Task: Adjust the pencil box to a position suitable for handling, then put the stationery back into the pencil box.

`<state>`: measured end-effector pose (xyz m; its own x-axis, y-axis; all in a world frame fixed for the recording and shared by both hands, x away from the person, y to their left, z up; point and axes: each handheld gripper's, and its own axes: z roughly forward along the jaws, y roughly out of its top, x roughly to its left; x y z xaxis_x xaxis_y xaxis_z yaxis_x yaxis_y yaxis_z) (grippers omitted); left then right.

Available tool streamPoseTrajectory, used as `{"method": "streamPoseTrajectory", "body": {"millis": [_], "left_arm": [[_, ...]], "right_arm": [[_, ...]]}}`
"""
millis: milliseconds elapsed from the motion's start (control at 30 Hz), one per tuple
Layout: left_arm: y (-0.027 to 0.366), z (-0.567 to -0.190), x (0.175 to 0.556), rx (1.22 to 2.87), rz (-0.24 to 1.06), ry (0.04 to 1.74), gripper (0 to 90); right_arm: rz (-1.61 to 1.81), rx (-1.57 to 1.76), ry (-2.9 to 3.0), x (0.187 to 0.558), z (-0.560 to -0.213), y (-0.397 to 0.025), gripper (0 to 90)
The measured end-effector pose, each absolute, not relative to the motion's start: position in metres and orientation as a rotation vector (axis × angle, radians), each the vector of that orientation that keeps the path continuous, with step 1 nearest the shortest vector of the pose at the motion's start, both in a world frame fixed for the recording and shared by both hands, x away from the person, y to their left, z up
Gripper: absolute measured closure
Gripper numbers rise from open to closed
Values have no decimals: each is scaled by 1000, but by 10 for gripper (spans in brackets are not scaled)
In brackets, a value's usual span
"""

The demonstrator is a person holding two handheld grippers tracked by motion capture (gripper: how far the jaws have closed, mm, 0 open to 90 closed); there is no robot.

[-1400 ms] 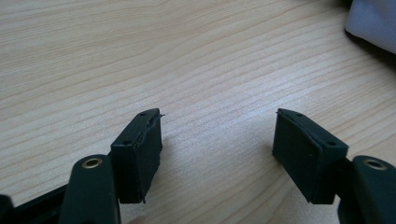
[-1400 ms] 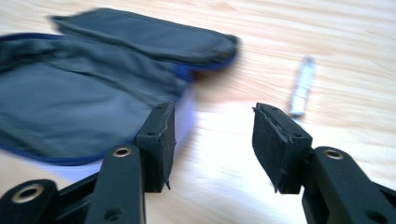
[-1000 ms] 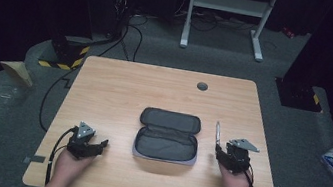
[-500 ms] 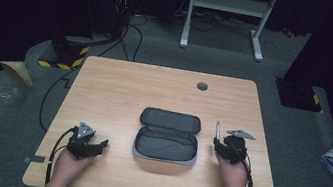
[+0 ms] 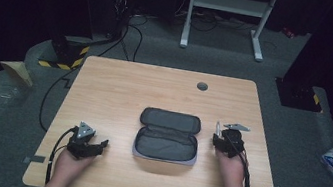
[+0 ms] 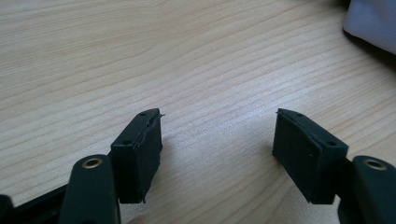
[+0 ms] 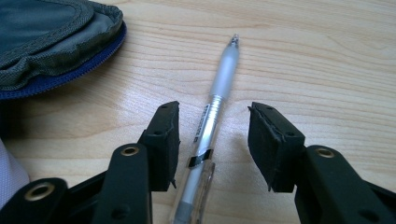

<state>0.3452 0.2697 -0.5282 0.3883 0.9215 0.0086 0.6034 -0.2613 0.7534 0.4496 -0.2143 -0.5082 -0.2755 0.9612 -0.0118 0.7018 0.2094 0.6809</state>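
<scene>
Pen (image 7: 212,123) lying flat on the wood between the right gripper's (image 7: 212,140) spread jaws, touching neither, tip pointing away; nothing gripped. Just left of it, the open pencil case (image 5: 168,135) at mid-table, lid folded back. Over on the near left, left gripper (image 6: 217,140) resting low with jaws wide apart, empty, bare boards ahead. Beyond the case, plenty of free table (image 5: 155,86) up to the far edge and its small round grommet (image 5: 202,86)
</scene>
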Motion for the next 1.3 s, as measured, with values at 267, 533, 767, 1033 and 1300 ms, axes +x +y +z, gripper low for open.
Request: {"method": "streamPoseTrajectory", "body": {"millis": [267,533,767,1033,1300], "left_arm": [[269,-528,344,1973,599,1310,328],[269,-528,344,1971,601,1309,328],[269,-528,343,1974,605,1309,328],[269,-528,343,1975,607,1309,328],[269,-528,342,1973,604,1310,328]], "right_arm": [[741,1580,2076,454,-510,-208,529],[716,1575,2097,454,-508,-204,613],[700,1577,2128,455,-505,-202,689],[703,1575,2135,455,-505,-205,774],[698,1545,2146,455,-505,-207,785]]}}
